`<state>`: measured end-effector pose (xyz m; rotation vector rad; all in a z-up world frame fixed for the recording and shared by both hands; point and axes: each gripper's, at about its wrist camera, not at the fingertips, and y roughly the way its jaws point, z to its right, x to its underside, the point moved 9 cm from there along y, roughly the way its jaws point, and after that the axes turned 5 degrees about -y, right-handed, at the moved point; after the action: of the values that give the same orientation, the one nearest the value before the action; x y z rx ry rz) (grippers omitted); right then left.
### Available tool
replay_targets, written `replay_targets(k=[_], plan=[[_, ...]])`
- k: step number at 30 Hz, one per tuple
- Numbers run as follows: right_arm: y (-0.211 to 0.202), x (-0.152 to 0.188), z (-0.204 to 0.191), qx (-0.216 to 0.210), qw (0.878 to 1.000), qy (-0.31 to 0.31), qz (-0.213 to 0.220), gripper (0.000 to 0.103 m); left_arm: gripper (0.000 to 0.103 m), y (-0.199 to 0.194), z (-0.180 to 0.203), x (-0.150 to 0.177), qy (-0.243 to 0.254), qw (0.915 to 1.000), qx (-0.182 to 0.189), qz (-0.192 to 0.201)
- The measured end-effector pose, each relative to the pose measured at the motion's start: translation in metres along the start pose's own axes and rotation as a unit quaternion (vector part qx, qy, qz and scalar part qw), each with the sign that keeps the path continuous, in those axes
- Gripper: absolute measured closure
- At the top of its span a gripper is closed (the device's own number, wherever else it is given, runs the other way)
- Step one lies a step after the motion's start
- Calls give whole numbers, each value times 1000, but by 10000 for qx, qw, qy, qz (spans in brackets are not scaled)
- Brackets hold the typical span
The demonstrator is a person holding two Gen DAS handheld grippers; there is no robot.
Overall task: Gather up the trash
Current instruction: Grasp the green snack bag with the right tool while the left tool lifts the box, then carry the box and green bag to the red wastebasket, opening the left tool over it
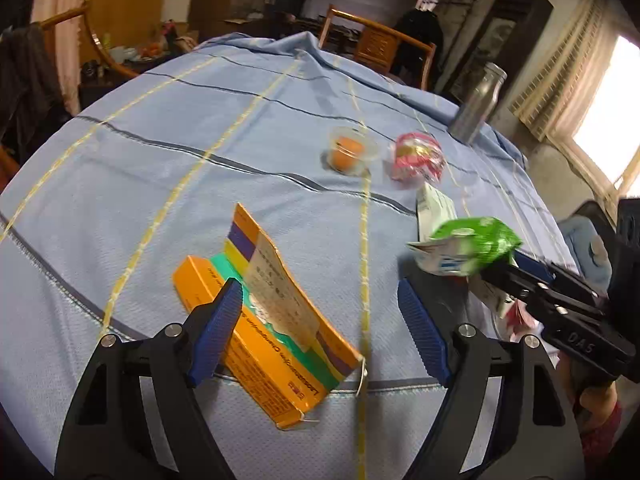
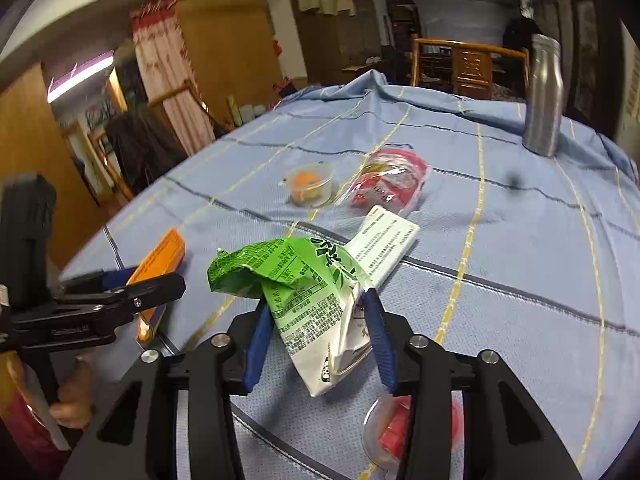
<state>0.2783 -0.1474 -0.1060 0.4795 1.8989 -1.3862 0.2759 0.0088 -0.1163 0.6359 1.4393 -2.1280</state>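
The right tool (image 2: 316, 340) is clamped on the crumpled green wrapper (image 2: 296, 280), holding it above the desk (image 2: 520, 240) just in front of the white leaflet (image 2: 386, 240). The left tool (image 1: 320, 328) stands with its fingers apart and empty over the orange box (image 1: 272, 320), which lies flat on the desk to the left of the green wrapper, between the blue pads. The box's long axis runs slantwise across the gap, so I judge the left tool, the nearer one, would close across its narrow width.
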Motion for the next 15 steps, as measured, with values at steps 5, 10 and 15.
replay_targets(k=[5,10,15], plan=[[-10,-8,9,-119,9993,244,267,63,17,-5,-15,-6,-447,9988,-55,174],[-10,-8,20,-68,9988,425,247,63,13,-16,-28,-9,-696,9955,-423,491],[-7,-6,19,-91,9989,424,187,63,11,-36,-23,-10,-378,9942,-582,827]])
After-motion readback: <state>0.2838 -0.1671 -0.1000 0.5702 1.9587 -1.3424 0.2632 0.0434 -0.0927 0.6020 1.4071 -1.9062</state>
